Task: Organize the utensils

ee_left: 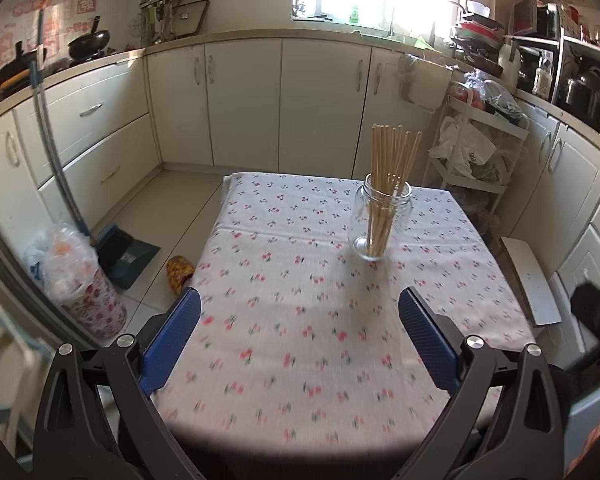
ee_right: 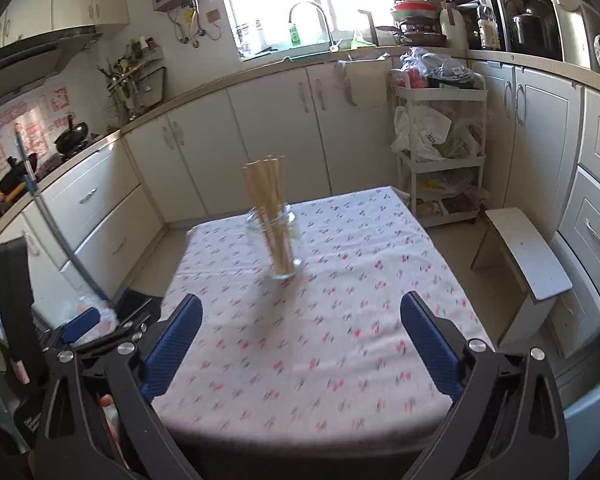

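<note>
- Hovering nearest the cameras, the left gripper [ee_left: 299, 332] and right gripper [ee_right: 301, 338] are both standing wide apart at the jaws, holding nothing, above the near part of the tablecloth [ee_left: 284, 360].
- Standing upright beyond the grippers, toward the far half of the tablecloth, the glass jar [ee_left: 381, 220] is carrying a bundle of chopsticks [ee_left: 392, 152] that is leaning slightly and projecting well above the jar's mouth.
- Judging handling: the jar is appearing rigid, smooth and breakable, likely slippery between the pads, and top-heavy with the sticks in it; a grasp low on the body, below the threaded neck, is looking safest.
- Judging the chopsticks: they are appearing light, stiff and thin, loose in the jar, so pinching one near its upper end is likely to disturb the rest.
- Comparing views: the left wrist view is rendering the jar sharply, to the right of centre; the right wrist view is blurring it, left of centre.
- Showing beyond the jar only in the right wrist view are the sink tap [ee_right: 308, 12] and the whole white stool [ee_right: 524, 256]; only the left wrist view is showing the dustpan [ee_left: 128, 252] on the floor.
</note>
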The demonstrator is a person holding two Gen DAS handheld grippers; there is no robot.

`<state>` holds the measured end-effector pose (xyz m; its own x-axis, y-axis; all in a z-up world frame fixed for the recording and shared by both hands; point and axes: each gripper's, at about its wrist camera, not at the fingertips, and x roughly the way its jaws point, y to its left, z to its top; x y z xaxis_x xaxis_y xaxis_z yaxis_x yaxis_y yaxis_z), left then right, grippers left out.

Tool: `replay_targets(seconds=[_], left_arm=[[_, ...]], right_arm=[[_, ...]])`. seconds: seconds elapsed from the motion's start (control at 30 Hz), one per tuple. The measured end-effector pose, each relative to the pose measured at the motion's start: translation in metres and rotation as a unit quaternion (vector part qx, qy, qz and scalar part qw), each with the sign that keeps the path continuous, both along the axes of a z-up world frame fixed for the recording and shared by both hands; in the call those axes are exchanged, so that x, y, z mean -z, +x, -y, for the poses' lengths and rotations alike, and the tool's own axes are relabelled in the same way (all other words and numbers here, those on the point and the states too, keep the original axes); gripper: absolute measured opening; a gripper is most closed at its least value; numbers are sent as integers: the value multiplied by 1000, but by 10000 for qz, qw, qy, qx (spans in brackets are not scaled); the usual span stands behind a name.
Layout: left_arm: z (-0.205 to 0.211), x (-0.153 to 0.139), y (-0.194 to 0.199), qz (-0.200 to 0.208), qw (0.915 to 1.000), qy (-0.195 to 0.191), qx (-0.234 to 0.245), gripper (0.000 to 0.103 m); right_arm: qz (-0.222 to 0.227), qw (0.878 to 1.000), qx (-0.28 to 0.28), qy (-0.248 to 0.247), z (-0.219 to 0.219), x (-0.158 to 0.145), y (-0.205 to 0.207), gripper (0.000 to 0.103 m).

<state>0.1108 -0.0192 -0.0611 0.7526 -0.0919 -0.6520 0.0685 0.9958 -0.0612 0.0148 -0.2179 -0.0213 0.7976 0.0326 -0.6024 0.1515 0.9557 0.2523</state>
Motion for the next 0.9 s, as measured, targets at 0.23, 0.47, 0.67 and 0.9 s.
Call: replay_targets(seconds=[0.23,0.47,0.67,0.9], left_arm=[[-29,-41,-69,3,9995,-220,-235,95],[-48,-65,-134,180,9993,-114,-302,95],[-60,-81,-166,324,9985,-129,-429,95],[-56,-86,-183,347,9991,180,-189,95]], right_arm=[[-286,9991,-284,150,-29,-17,-65,96],[-426,9980,-467,77,-45,-20,-101,96],[-223,9986,-476,10,-49,-32,-122,96],[-69,9990,-442,6,-49,-42,-138,96]])
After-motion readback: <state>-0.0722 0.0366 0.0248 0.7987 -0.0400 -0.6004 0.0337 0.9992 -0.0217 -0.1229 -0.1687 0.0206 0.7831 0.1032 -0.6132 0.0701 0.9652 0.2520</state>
